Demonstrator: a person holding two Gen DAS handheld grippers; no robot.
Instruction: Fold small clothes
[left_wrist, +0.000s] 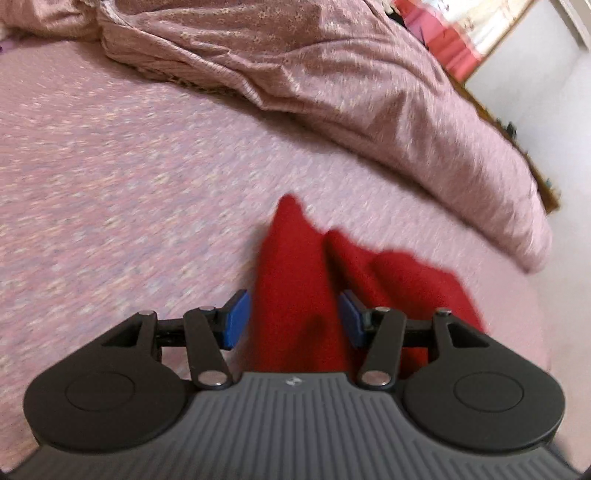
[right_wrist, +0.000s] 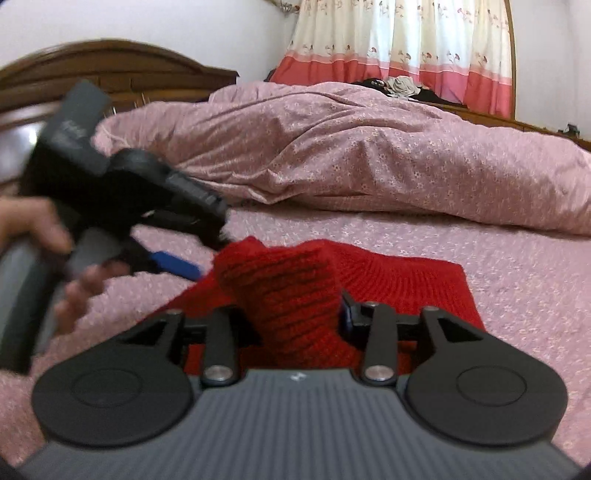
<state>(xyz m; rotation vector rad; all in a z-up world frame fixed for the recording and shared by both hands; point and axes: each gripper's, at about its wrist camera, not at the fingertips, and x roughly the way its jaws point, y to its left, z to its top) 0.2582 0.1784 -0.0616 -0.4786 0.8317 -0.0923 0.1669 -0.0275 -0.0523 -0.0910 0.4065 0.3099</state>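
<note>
A red knitted garment (right_wrist: 399, 291) lies on the pink floral bed sheet (right_wrist: 517, 288). My right gripper (right_wrist: 299, 317) is shut on a raised fold of it; the fold fills the gap between the jaws. In the left wrist view the same red garment (left_wrist: 295, 280) runs between the blue pads (left_wrist: 236, 317) of my left gripper (left_wrist: 295, 319), whose jaws stand apart around the cloth without pressing it. The left gripper also shows in the right wrist view (right_wrist: 207, 251), held by a hand at the left, with one blue finger (right_wrist: 177, 266) at the garment's left edge.
A bunched pink duvet (right_wrist: 351, 158) lies across the bed behind the garment. A wooden headboard (right_wrist: 110, 70) stands at the far left and a floral curtain (right_wrist: 406, 48) hangs behind. The bed's edge and white floor (left_wrist: 554, 122) show at the right in the left wrist view.
</note>
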